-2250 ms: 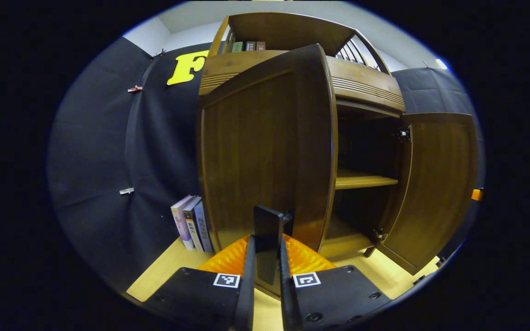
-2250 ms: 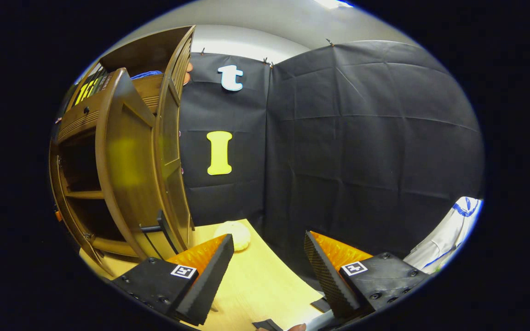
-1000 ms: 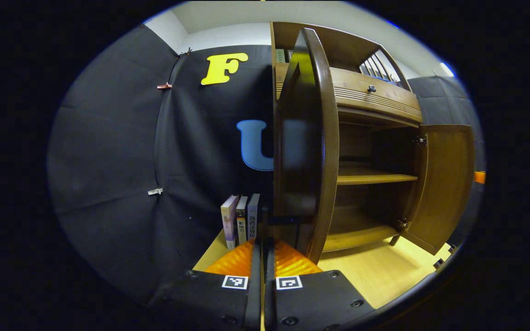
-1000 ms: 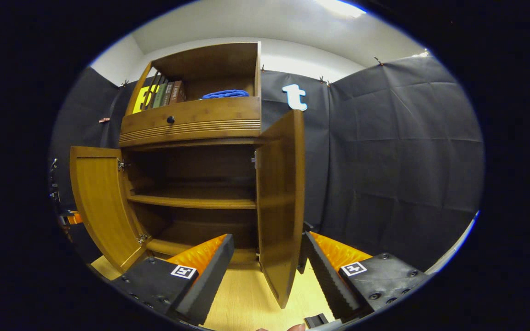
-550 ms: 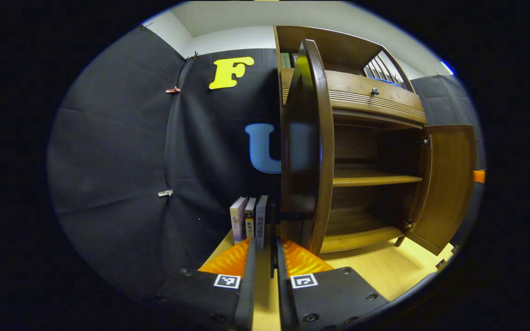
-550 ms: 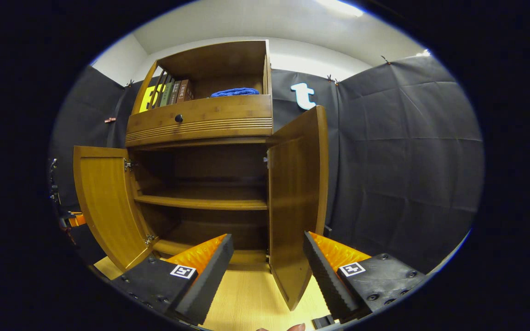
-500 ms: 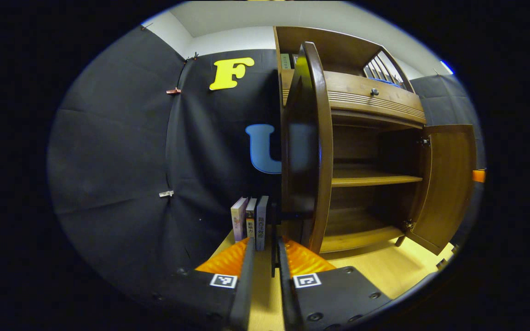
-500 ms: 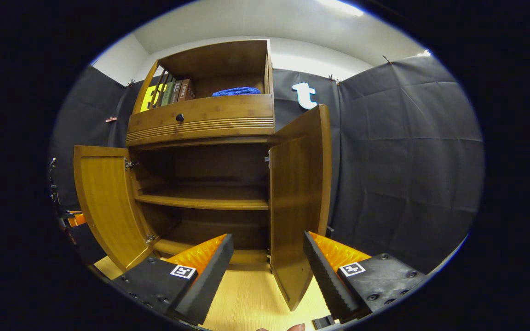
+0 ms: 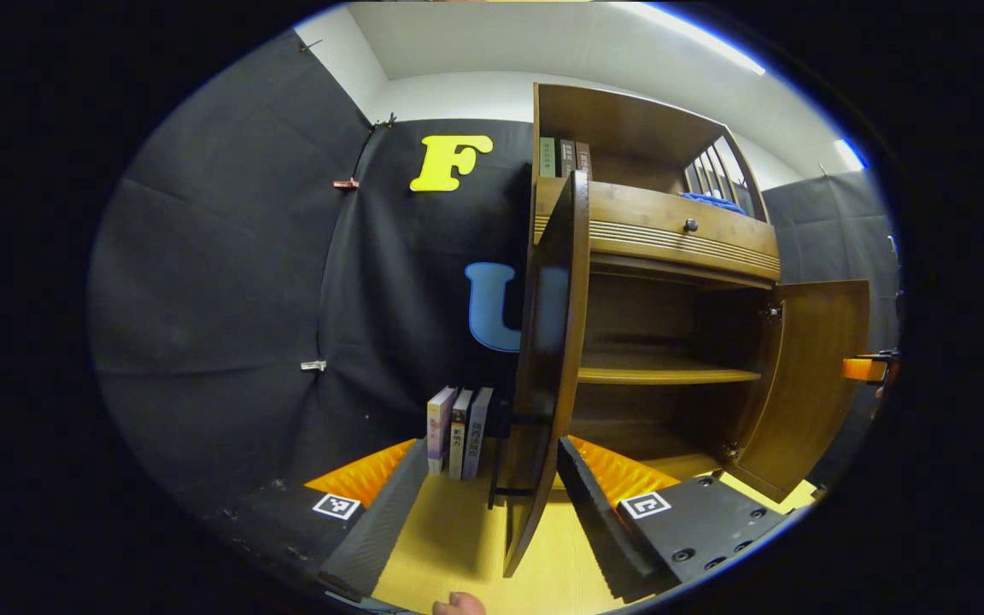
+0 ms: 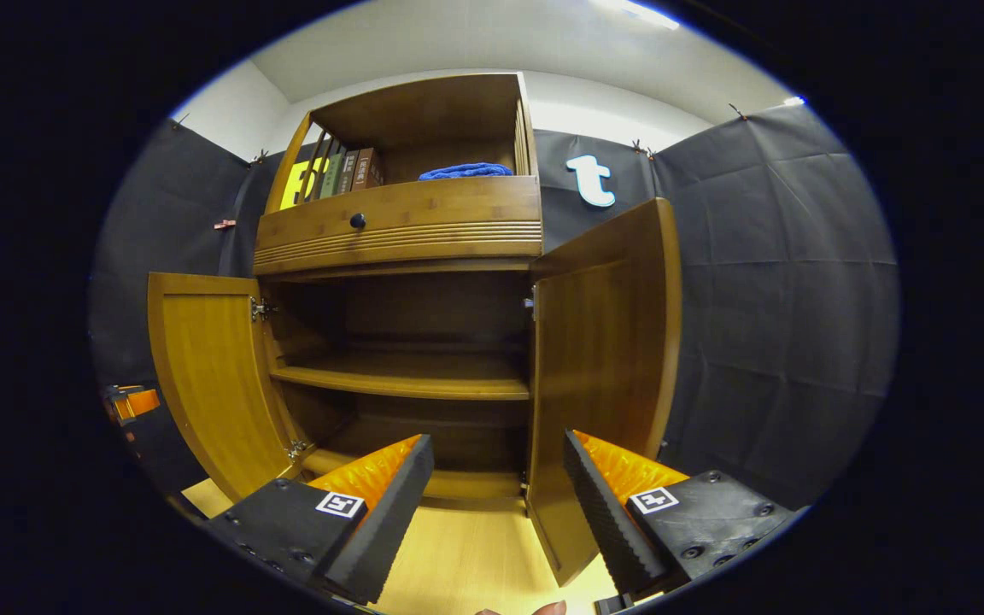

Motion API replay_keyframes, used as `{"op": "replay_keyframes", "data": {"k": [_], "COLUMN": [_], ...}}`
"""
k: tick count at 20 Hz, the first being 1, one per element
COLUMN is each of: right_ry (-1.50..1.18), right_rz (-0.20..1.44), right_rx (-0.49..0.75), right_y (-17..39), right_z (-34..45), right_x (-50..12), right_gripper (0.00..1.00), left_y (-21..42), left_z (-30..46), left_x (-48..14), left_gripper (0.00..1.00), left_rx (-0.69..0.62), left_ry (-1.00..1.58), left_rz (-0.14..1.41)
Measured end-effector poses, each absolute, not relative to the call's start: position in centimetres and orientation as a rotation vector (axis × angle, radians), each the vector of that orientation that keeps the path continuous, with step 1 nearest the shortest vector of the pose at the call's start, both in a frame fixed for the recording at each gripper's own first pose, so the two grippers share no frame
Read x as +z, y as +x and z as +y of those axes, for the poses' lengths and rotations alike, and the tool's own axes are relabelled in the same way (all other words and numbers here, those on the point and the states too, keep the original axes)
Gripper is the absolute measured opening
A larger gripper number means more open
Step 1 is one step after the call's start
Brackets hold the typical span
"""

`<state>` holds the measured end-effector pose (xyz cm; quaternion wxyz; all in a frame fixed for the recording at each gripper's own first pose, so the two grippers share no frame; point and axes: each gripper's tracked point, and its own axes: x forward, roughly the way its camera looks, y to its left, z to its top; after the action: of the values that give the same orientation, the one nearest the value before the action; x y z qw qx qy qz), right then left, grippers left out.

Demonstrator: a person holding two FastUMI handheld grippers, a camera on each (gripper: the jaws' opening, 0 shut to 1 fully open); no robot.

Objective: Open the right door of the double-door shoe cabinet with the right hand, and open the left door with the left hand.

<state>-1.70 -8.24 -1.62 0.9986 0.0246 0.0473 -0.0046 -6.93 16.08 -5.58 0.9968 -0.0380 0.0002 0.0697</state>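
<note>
Now both grippers (image 9: 483, 512) (image 10: 496, 504) agape, level.

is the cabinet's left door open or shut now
Open: the left door stands swung out from the shoe cabinet, baring the shelf inside.

The books (image 9: 458, 430) beside the cabinet have writing on their spines, but it is too small to read. The finger tags carry only black-and-white squares.
</note>
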Motion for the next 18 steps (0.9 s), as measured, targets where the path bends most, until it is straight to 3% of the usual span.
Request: {"op": "replay_keyframes", "data": {"k": [1, 9, 10, 11, 12, 16, 18], "right_ry": [0.044, 0.034, 0.044, 0.052, 0.056, 0.076, 0.065], "right_rz": [0.090, 0.069, 0.068, 0.066, 0.065, 0.041, 0.026], "right_rx": [-0.004, -0.009, -0.014, -0.020, -0.026, -0.039, -0.051], "right_y": [-1.6, -1.1, -1.2, -1.2, -1.2, -0.6, -0.2], "right_z": [-7.9, -6.9, -6.9, -6.9, -6.9, -6.9, -6.8], "right_x": [-1.4, -1.0, -1.0, -1.1, -1.1, -0.8, -0.8], "right_gripper": [0.97, 1.00, 0.93, 0.97, 0.93, 0.97, 0.93], "left_y": [-7.0, -5.4, -5.2, -5.0, -4.8, -4.1, -4.0], "left_z": [15.3, 7.8, 7.1, 6.2, 5.6, 3.8, 3.4], "left_x": [-5.5, -3.1, -2.9, -2.9, -2.8, -3.7, -4.0], "left_gripper": [0.95, 0.95, 0.95, 0.95, 0.96, 0.95, 0.95], "left_rx": [0.140, 0.059, 0.049, 0.035, 0.028, 0.019, 0.022], "left_ry": [-0.060, 0.026, 0.026, 0.027, 0.029, 0.051, 0.055], "left_rz": [0.006, 0.002, 0.002, 0.004, 0.003, 0.038, 0.044]}}
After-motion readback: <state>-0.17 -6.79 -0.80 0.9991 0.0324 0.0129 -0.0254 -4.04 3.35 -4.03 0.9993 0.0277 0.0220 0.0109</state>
